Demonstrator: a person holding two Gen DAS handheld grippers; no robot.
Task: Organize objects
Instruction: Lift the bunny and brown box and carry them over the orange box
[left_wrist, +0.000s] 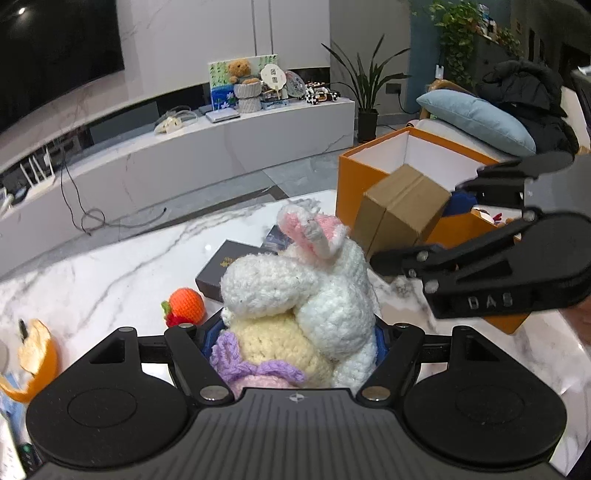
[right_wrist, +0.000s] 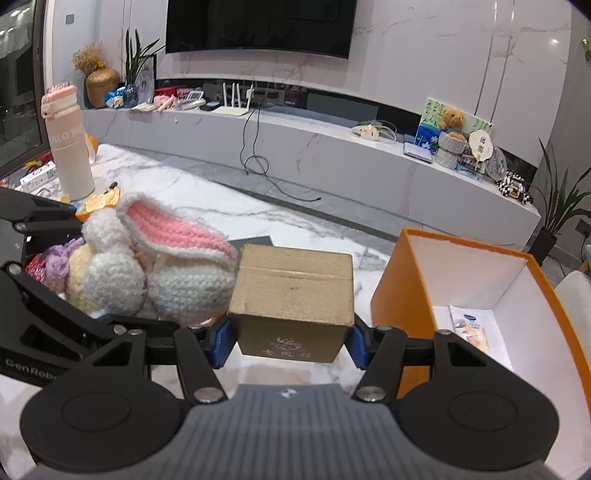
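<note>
On my far left, an orange peel (left_wrist: 35, 354) lies on the marble tabletop (left_wrist: 110, 266), and a pink bottle (right_wrist: 68, 144) stands upright near that edge; either could get clipped if I swing wide. Next comes the crochet orange (left_wrist: 186, 304), lying by a dark flat box (left_wrist: 221, 266), both low and loose beneath me.

My left gripper (left_wrist: 295, 339) has its jaws closed about halfway around the crochet rabbit (left_wrist: 314, 291), which I hold up off the tabletop. The grip is on soft yarn low on the body, so the toy could squash and slip out, and its long pink ear (right_wrist: 177, 229) flops toward the other load, where it might snag.

My right gripper (right_wrist: 291, 343) has its jaws clamped at mid width on the sides of a small cardboard box (right_wrist: 295, 291), also lifted. The pads catch only its near end, so I judge it could pivot and drop. The rabbit and this box are touching or nearly so; I risk knocking one loose.

At right the orange bin (right_wrist: 406, 280) stands open with a leaflet (right_wrist: 472, 328) inside. Its near wall is tall, and coming in too low would shove or tip it.
</note>
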